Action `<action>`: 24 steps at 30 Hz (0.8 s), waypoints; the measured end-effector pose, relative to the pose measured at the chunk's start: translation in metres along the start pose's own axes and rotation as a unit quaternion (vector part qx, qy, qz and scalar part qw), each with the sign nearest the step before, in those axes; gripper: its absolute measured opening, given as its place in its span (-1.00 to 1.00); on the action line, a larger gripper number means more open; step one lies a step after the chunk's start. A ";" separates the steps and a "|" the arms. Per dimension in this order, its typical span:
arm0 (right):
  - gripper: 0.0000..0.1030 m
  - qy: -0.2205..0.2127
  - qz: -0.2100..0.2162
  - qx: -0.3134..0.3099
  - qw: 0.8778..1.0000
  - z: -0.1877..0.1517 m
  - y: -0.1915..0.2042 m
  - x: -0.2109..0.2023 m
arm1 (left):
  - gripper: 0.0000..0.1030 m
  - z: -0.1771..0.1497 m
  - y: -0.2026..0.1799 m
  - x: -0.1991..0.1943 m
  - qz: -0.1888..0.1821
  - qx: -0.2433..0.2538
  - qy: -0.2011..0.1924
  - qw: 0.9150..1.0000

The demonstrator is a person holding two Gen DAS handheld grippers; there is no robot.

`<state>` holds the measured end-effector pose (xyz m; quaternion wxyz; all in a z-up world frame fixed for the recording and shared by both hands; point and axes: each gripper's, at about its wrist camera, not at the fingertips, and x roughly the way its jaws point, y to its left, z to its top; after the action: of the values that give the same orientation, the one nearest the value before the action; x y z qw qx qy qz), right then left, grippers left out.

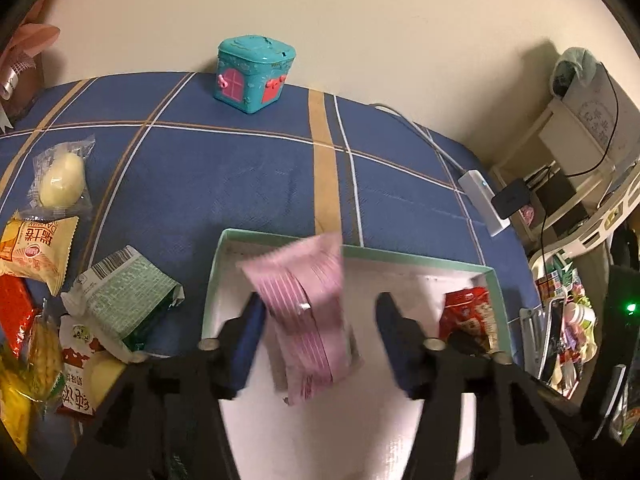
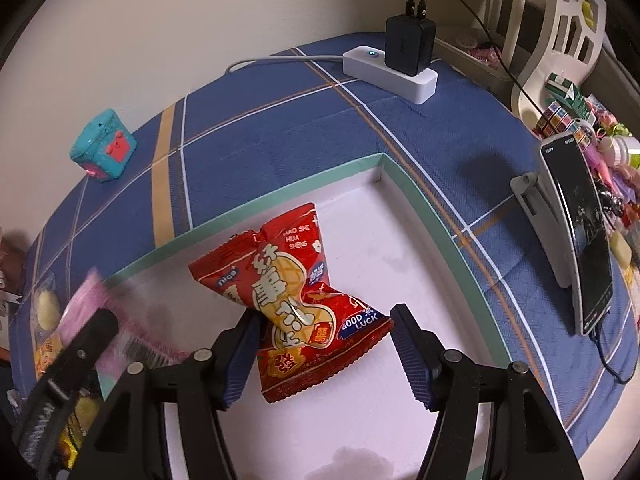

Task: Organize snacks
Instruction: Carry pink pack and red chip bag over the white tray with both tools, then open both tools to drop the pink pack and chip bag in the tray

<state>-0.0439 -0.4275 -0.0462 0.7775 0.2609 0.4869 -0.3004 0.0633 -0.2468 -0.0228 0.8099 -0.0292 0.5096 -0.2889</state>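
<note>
Plain cream wall point(image 1: 360, 20) fills upper frame. Below it, a blue plaid-covered surface point(image 1: 240, 172) with tan and white stripes. White shelving unit point(image 1: 576, 176) at right edge, cluttered. Dim, warm indoor light; corners vignetted.

The red peanut packet point(image 2: 296, 304) reads "HAO SHI HUA SHENG", "nice" and "GOOD LUCK", with big Chinese characters down its middle. The yellow packet point(image 1: 34, 250) carries red Chinese characters, upside down. The green packet point(image 1: 124, 292) shows a barcode, print too small.
</note>
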 end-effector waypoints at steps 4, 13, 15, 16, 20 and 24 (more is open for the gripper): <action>0.37 0.004 -0.007 -0.006 1.000 -0.003 0.003 -0.002 | 0.22 0.004 -0.004 -0.013 0.011 0.009 -0.006 1.000; 0.51 0.016 -0.014 -0.014 1.000 -0.016 0.009 -0.014 | 0.46 0.003 0.006 -0.046 0.074 0.022 -0.007 0.997; 0.51 0.020 -0.017 -0.016 1.000 -0.022 0.009 -0.016 | 0.46 -0.002 0.010 -0.051 0.089 0.025 -0.006 0.996; 0.51 0.021 -0.018 -0.018 0.999 -0.025 0.009 -0.018 | 0.46 -0.005 0.013 -0.053 0.095 0.025 -0.004 0.995; 0.51 0.024 -0.018 -0.025 0.999 -0.038 0.012 -0.026 | 0.46 -0.017 0.026 -0.060 0.113 0.017 0.004 0.993; 0.51 0.022 -0.019 -0.037 0.999 -0.048 0.015 -0.035 | 0.47 -0.028 0.036 -0.068 0.125 0.012 0.011 0.992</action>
<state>-0.0737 -0.3760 -0.0314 0.7696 0.2295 0.5198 -0.2914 0.0338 -0.1760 0.0061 0.8342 0.0481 0.5148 -0.1917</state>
